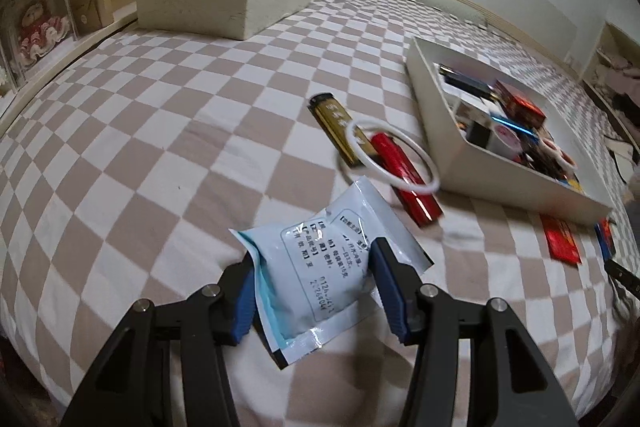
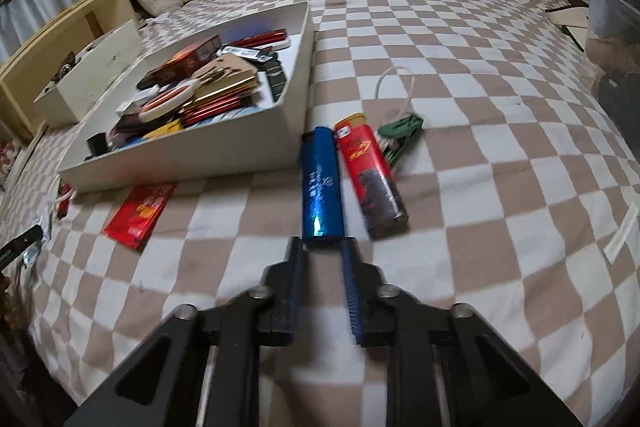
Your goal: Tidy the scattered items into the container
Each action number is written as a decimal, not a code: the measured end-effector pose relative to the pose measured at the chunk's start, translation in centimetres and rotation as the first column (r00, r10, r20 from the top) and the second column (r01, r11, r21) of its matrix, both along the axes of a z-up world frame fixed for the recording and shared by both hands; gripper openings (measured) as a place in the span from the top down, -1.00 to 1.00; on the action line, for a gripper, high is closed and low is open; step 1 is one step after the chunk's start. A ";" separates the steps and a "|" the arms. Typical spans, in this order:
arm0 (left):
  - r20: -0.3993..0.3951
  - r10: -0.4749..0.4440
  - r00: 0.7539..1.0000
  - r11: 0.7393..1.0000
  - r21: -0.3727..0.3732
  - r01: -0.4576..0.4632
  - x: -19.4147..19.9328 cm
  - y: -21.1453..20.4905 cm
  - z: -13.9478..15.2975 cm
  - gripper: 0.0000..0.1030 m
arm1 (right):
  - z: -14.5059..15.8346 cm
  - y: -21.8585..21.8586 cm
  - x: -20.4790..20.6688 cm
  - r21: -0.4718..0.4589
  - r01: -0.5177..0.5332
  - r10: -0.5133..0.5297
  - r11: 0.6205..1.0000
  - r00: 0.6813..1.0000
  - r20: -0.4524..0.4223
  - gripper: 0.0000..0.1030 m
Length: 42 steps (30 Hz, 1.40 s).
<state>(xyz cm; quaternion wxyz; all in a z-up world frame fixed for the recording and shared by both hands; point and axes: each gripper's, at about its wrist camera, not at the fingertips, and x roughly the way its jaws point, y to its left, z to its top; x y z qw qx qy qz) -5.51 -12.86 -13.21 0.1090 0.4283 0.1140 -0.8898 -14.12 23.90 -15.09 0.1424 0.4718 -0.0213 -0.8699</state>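
Meanwhile, the left gripper (image 1: 316, 285) clamped a pale blue foil sachet with printed text (image 1: 320, 275) between its blue pads, above the beige-and-white checked bedspread (image 1: 160, 131). At two o'clock from it sat the shallow white cardboard tray (image 1: 436, 123), already heaped with small packs. The right gripper (image 2: 323, 247) had its jaws nearly together on the near end of a glossy blue cylindrical tube (image 2: 322, 187), which lay just beside a red-and-black lighter (image 2: 370, 175), at five o'clock from the tray.
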 end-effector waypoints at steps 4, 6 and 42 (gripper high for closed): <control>0.005 -0.032 0.999 0.999 0.006 0.032 0.9 1.0 0.0 -0.01 | 0.1 -0.4 1.6 -0.005 -0.026 0.026 1.000 1.000 0.004 0.85; 0.004 -0.050 0.999 0.998 0.025 0.050 1.3 1.5 0.1 -0.01 | 0.2 -0.5 1.8 -0.011 -0.033 0.033 0.999 0.999 0.009 0.85; -0.065 -0.201 0.977 0.977 0.063 0.205 0.5 5.5 1.7 -0.82 | -0.6 0.5 -4.4 -0.024 0.050 -0.049 0.998 0.999 0.013 0.55</control>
